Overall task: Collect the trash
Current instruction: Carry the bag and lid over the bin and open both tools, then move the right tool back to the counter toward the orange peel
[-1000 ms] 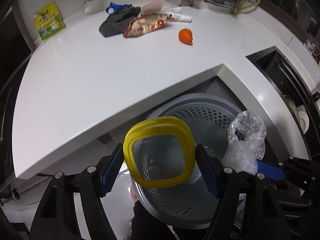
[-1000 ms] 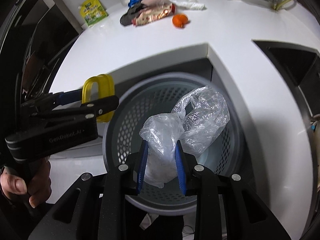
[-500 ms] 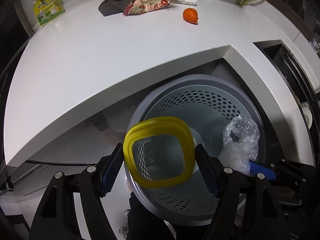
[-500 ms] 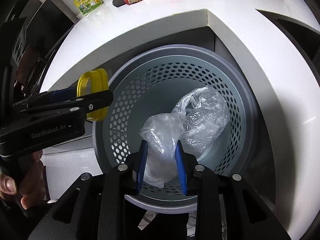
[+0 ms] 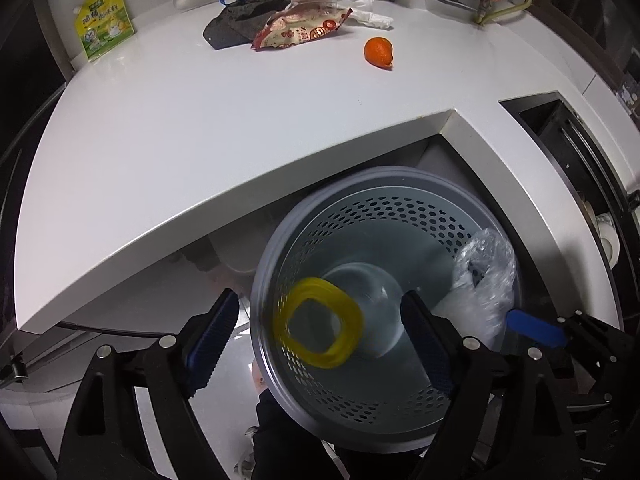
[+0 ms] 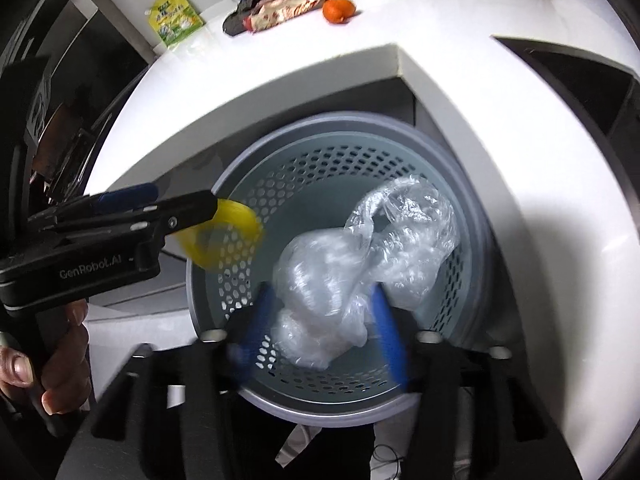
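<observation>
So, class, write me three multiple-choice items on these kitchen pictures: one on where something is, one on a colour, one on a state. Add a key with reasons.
1. Where is the orange fruit?
A. in the bin
B. on the white counter
C. between gripper fingers

2. What colour is the rim of the lid over the bin?
A. yellow
B. red
C. black

3. How does the left gripper stand to the lid?
A. clamped on it
B. jaws apart, pads clear of it
C. far off over the counter

Key: 1 B, the fruit lies on the counter near a snack packet. 2 A, the ring shows yellow in both views. 3 B, the jaws are opening and the blurred lid sits free between the blue pads, above the bin; the right gripper is opening too, with the clear plastic bag between its fingers.
</observation>
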Tool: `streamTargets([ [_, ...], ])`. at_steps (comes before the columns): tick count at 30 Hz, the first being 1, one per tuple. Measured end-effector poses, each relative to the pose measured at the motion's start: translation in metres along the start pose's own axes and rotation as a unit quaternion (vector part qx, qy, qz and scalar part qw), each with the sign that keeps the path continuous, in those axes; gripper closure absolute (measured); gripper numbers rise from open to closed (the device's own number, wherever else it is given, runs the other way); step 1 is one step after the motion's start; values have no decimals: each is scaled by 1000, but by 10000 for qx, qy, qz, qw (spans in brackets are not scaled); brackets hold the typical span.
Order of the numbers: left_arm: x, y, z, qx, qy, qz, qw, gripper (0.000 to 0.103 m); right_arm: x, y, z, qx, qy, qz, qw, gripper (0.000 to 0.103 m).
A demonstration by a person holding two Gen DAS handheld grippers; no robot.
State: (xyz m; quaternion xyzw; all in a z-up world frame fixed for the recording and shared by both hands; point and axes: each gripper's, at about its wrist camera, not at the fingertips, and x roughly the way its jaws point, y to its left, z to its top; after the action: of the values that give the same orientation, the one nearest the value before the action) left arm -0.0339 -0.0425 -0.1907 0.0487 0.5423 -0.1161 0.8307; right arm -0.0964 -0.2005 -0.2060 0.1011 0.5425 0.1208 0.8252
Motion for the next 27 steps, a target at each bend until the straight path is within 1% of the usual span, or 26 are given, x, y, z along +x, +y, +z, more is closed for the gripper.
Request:
streamTargets([
  [4,-3,0,1,-7,-58,40,10000,17,-4,-2,-2,7,-34,-26,10000,43],
  [12,-8,-1,1,31,-143,33,9999,17,-4,-1,-3,50,-49,-64,10000,43],
  [17,-10,-3,4,51,-168,29,9998,17,-5,-8,-4,95,-44,-101,9999,43],
  [27,-26,3,11,-22,-401,66,9992,13,-11,-13,-1,178,-105,-181,9996,39],
])
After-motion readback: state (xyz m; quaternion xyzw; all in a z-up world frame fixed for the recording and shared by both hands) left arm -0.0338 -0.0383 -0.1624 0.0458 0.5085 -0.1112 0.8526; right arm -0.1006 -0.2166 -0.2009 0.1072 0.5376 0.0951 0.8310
